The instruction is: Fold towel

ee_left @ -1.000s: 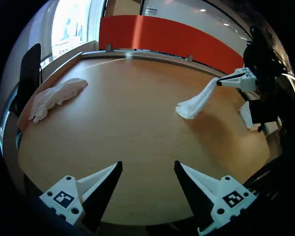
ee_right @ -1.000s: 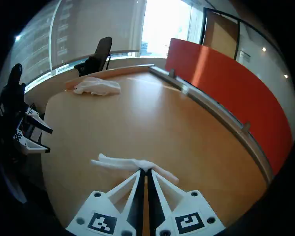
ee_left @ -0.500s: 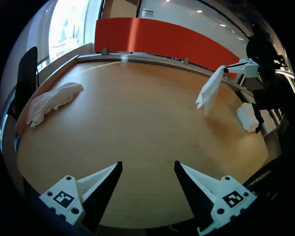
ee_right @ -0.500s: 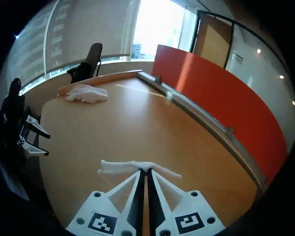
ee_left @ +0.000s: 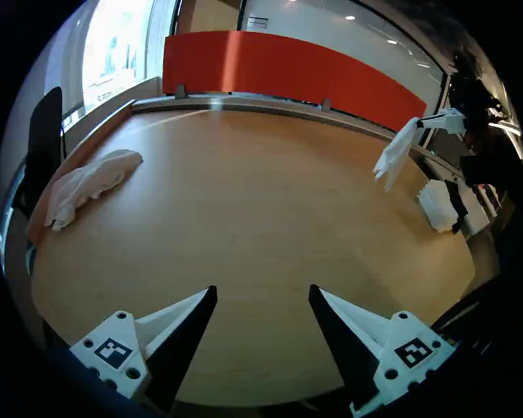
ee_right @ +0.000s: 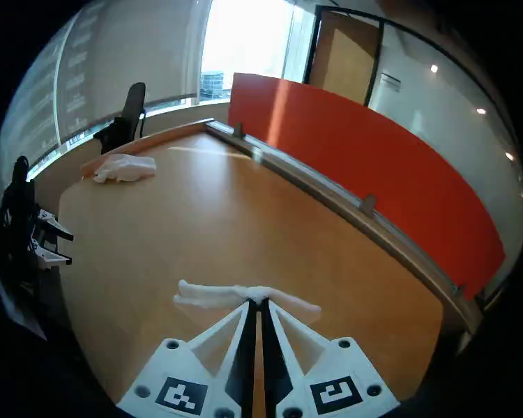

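Observation:
A white towel [ee_left: 394, 152] hangs in the air at the far right of the left gripper view, pinched by my right gripper [ee_left: 423, 124], clear of the wooden table [ee_left: 247, 202]. In the right gripper view the same towel [ee_right: 244, 295] drapes across the tips of my right gripper [ee_right: 259, 304], which is shut on it. My left gripper [ee_left: 261, 296] stands open low over the table's near edge, with nothing between its fingers; it also appears far left as the left gripper [ee_right: 49, 247].
A crumpled white cloth [ee_left: 87, 182] lies near the table's left edge, by a black chair [ee_left: 42, 139]. A pile of folded white towels [ee_left: 437, 204] sits off the table's right end. An orange partition [ee_left: 289, 70] lines the far side.
My right gripper has lifted the towel off the table and carried it up and to the right, toward the folded pile. The left gripper has stayed open in place.

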### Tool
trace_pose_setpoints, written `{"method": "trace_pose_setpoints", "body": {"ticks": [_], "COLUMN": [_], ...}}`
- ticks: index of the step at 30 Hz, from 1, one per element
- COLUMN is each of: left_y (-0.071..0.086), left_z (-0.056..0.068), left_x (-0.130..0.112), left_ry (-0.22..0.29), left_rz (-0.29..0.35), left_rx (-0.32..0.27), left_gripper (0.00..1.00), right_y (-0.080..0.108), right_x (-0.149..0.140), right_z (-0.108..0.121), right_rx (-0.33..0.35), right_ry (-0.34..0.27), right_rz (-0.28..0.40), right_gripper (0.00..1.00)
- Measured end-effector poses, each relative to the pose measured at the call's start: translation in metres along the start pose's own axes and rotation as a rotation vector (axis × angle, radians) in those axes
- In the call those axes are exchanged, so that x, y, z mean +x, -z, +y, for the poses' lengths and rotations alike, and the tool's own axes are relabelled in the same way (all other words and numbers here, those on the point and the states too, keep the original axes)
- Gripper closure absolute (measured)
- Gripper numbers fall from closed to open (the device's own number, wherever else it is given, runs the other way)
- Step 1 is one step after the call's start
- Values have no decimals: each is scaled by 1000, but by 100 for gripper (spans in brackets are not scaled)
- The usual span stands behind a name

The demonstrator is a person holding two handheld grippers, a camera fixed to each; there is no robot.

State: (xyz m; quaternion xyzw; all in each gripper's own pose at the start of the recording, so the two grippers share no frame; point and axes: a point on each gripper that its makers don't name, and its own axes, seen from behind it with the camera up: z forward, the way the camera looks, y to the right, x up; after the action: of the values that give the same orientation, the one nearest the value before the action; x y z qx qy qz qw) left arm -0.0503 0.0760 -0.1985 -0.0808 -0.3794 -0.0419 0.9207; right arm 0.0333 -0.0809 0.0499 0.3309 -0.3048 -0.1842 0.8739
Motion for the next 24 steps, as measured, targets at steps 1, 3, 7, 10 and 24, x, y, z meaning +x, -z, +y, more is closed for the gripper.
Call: {"method": "trace_pose_setpoints", "body": {"ticks": [1,3,7,10,24], "left_y": [0,-1,-2,-3,-6], "left_z": [0,1,2,4,17], "left_x": [1,1,2,2,5], "left_ry": [-1,-2,-2,-2,-32], "left_rz": [-1,-3,-7,-11,-25], "left_rx": [1,2,5,6,0], "left_gripper": [2,2,2,2,2], "right_y": [4,10,24,34,74], "right_x": [-4,-11,-25,-32,-63], "right_z": [8,22,52,72,151], "right_rx": [-9,-25,-60,-82,-175], "right_ry": [-4,-12,-34,-52,-76], "right_rz": [-5,-15,-32,-40,-98], "right_gripper": [96,96,96,96,96]}}
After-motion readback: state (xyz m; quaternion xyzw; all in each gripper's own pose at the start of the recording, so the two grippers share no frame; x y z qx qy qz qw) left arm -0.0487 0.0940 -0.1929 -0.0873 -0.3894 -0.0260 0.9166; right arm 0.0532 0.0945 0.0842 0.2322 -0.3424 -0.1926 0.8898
